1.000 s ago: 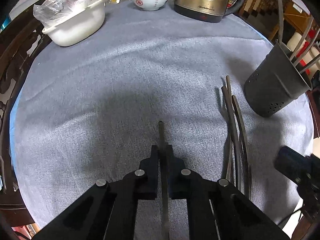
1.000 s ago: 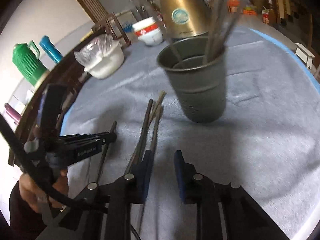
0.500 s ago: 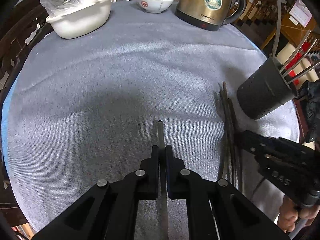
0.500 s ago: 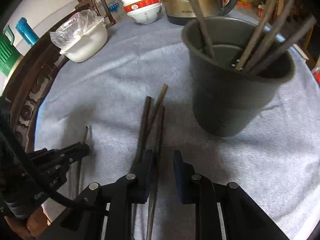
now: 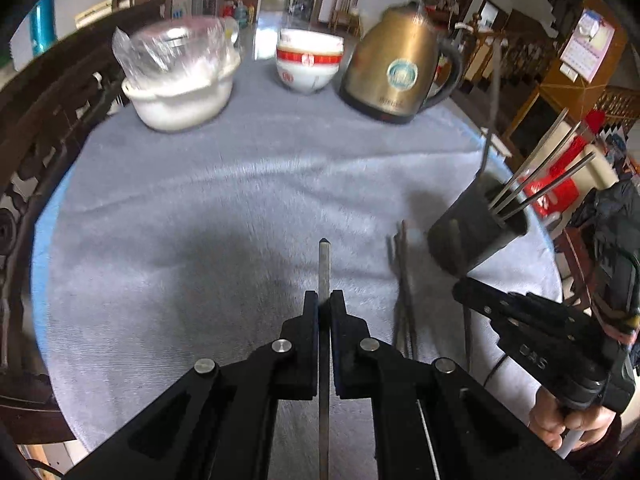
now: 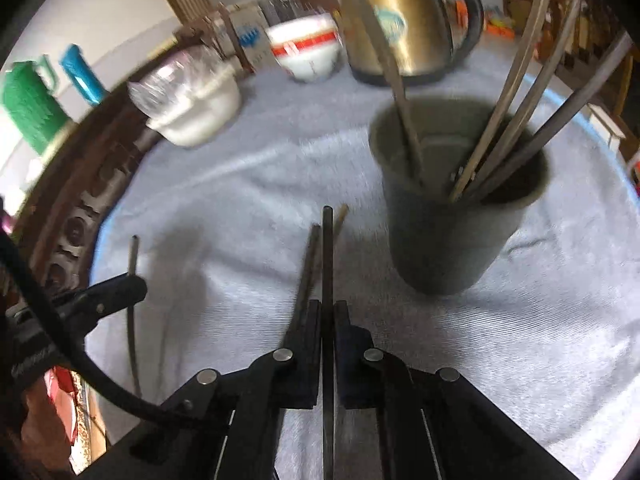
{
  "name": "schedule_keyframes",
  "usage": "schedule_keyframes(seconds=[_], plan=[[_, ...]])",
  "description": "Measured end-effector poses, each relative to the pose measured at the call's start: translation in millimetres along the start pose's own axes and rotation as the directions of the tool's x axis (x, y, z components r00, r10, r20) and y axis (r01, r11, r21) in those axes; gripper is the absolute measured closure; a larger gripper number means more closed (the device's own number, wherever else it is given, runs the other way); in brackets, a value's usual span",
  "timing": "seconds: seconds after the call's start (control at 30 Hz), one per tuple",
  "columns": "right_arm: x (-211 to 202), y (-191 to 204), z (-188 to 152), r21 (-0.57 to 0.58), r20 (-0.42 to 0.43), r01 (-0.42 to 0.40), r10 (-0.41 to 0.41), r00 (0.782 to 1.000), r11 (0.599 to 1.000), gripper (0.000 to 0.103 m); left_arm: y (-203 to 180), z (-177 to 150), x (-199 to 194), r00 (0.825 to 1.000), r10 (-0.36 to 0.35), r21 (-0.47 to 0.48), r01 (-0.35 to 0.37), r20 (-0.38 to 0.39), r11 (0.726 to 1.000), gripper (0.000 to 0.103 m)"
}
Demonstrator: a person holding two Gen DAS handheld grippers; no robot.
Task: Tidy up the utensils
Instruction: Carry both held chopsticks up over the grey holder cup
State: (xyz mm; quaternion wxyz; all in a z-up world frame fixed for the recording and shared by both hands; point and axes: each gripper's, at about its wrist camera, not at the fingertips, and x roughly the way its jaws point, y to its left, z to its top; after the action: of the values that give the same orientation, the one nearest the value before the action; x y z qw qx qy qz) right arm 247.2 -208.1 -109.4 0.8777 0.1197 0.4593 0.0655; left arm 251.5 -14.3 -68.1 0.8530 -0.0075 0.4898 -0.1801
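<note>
- Covering the round table, grey cloth: broad bare stretch to the left of the dark utensil cup, ample room for swinging either tool; cloth edge close behind and to the right of the cup, so little margin on that side.
- Standing far beyond the cup: brass kettle, red-banded bowls, white wrapped dish; well apart from the work, no obstruction judged.
- Holding several upright chopsticks, the cup's open mouth; splayed sticks crowd its right rim, leaving a gap at the left for insertion.
- Clamped fully on one chopstick, left gripper; well left of the cup, lifted off the cloth.
- Just closed on a second chopstick, right gripper; just left of the cup, near its base.
- Lying just left of the cup, loose chopsticks, not yet collected.
- Risks judged: thin stick pivoting or slipping in the pinch; tip striking the rim or splayed sticks and tipping the cup toward the near edge; the two tools colliding.
</note>
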Motion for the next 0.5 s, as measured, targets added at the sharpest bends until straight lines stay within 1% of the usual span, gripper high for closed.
schedule_keyframes(seconds=[0.17,0.27,0.33,0.5], plan=[[-39.3,3.6,-2.6,-0.014,0.111,-0.070,0.071,0.991,0.997,0.097,-9.5,4.2,-31.9,0.997,0.012,0.004,-0.012,0.079,1.000,0.097],[-64.2,4.9,-7.1,-0.020,0.178,-0.106,0.108,0.978,0.994,0.097,-15.4,4.8,-52.6,0.993,0.015,0.006,-0.016,0.121,1.000,0.097],[-73.7,8.0,-9.8,-0.019,0.212,-0.124,0.125,0.969,0.992,0.097,-20.5,4.7,-61.7,0.989,0.015,0.006,-0.016,0.146,1.000,0.097],[-104.0,4.1,-12.7,-0.016,0.301,-0.139,0.137,0.944,0.990,0.097,-34.0,6.2,-83.2,0.981,0.014,0.021,-0.019,0.195,1.000,0.097]])
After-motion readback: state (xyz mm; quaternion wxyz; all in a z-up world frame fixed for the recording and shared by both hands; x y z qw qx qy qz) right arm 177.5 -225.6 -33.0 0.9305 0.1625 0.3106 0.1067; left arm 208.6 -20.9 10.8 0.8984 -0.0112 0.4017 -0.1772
